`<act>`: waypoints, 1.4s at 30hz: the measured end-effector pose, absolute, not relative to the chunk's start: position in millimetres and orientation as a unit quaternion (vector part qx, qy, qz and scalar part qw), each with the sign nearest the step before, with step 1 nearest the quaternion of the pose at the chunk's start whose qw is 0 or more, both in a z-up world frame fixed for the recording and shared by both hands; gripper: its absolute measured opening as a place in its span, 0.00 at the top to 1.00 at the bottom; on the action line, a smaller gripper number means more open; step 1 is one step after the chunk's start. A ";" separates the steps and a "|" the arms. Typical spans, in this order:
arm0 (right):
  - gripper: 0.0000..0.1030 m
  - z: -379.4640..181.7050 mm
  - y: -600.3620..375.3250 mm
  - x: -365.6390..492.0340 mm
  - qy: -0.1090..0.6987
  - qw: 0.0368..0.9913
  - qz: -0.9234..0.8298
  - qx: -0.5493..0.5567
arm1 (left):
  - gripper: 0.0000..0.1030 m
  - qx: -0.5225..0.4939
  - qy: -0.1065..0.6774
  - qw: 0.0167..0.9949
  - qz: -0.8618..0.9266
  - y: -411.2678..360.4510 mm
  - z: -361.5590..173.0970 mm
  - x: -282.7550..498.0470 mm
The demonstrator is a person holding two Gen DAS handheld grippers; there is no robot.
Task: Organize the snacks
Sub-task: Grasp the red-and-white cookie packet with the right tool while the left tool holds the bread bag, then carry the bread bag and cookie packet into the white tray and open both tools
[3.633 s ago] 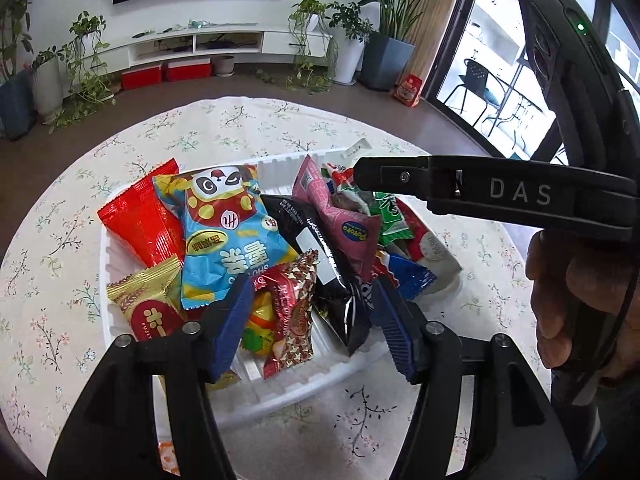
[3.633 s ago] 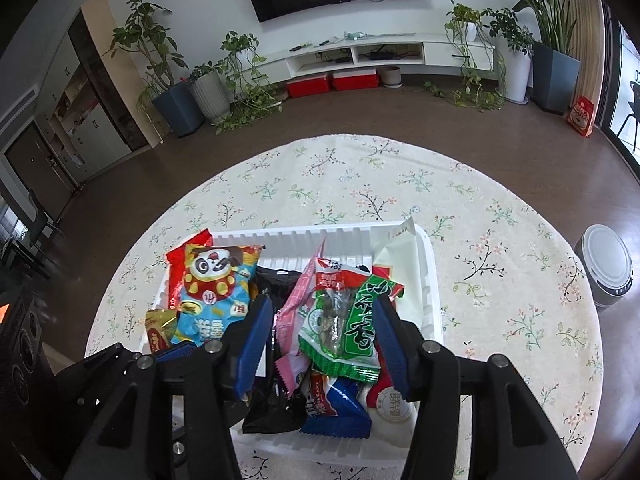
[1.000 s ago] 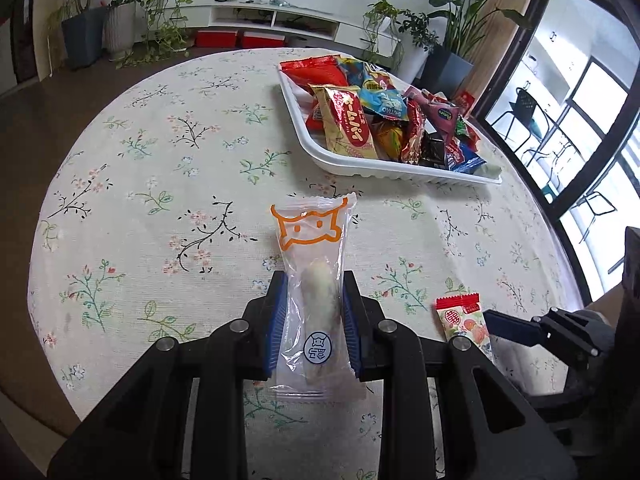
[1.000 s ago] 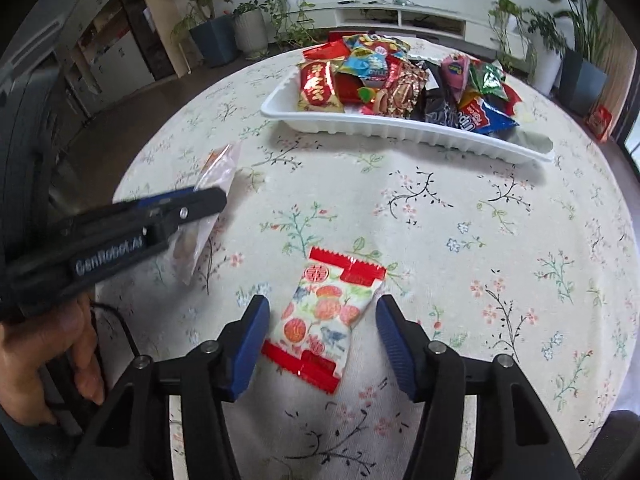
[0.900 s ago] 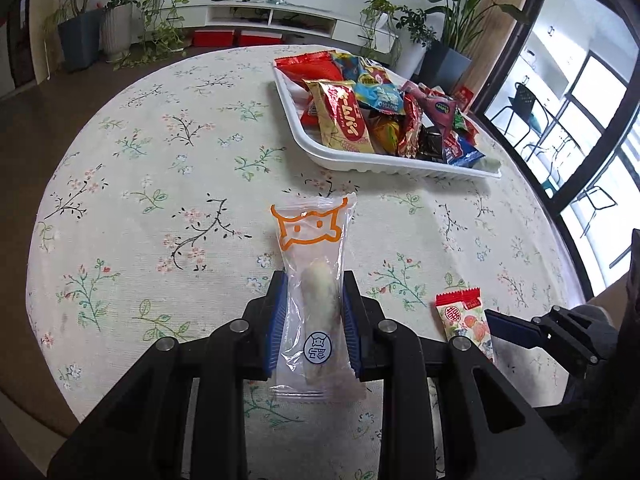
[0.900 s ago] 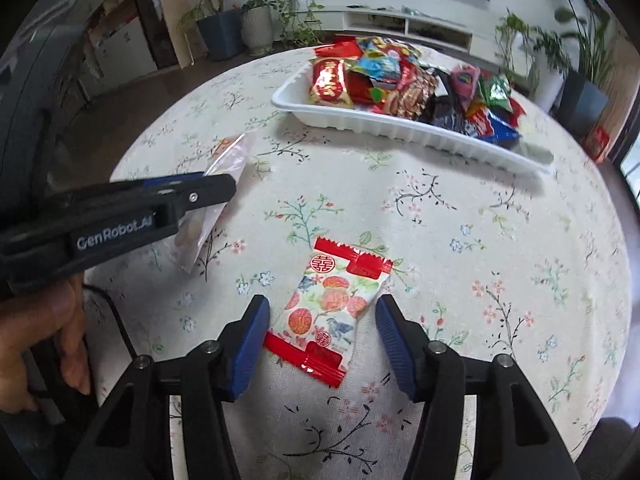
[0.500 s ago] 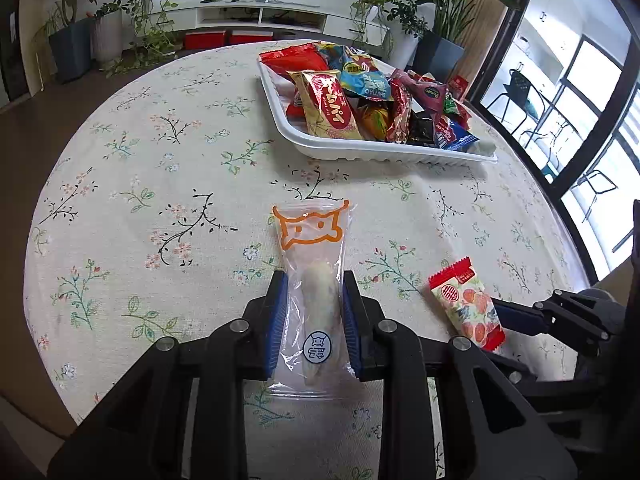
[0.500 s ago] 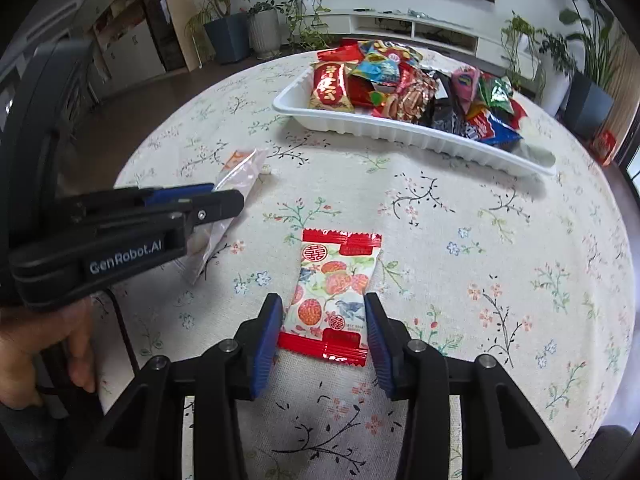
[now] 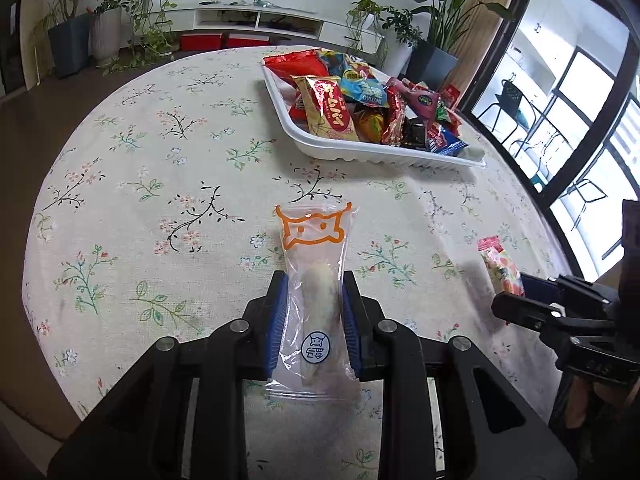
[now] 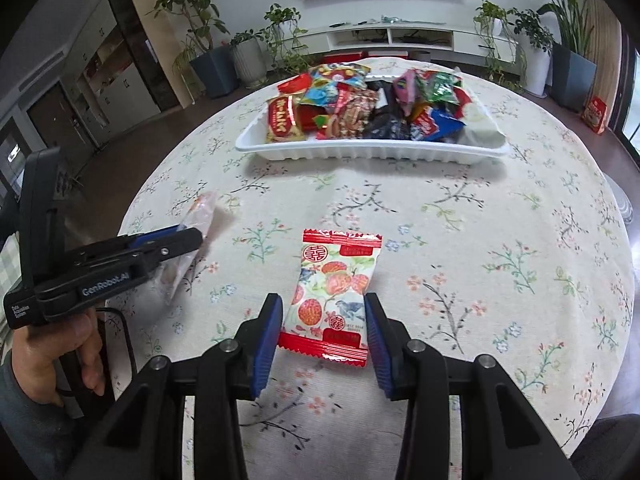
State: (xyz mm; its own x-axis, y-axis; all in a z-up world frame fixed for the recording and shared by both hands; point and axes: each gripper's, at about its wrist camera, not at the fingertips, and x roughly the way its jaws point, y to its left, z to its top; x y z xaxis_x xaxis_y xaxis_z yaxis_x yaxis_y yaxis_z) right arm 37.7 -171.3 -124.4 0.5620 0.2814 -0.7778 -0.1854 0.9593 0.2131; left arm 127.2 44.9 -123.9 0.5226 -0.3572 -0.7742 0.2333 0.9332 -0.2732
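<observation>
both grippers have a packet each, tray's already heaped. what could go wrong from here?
1. The white plastic tray is piled high with snacks; adding more could push packets over the rim.
2. The right gripper, whose fingers have just been closing, pinches the red-edged fruit-print packet only near its bottom; it may swing or slip.
3. The left gripper squeezes the clear cat-logo packet; its soft contents might get crushed.

Tray snacks — overlapping, partly hidden

light: bright daylight, window side | shadows: soft | edges: fisheye-warped, vignetted
</observation>
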 end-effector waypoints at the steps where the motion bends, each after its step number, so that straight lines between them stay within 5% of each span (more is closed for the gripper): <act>1: 0.57 -124.9 -174.7 38.3 0.449 0.882 0.130 0.057 | 0.77 -0.073 0.457 0.870 -0.172 45.4 -121.6 126.7; 11: 0.57 -97.2 -239.7 49.5 0.408 0.905 0.082 0.084 | 0.77 -0.077 0.430 0.879 -0.190 35.3 -71.5 146.6; 25: 0.57 13.6 -277.8 143.0 0.314 0.946 0.072 0.038 | 0.77 -0.054 0.378 0.898 -0.219 -19.7 11.8 240.9; 42: 0.57 -56.9 -198.8 277.6 0.413 0.901 0.126 -0.039 | 0.77 -0.043 0.426 0.883 -0.192 -50.5 -73.6 304.5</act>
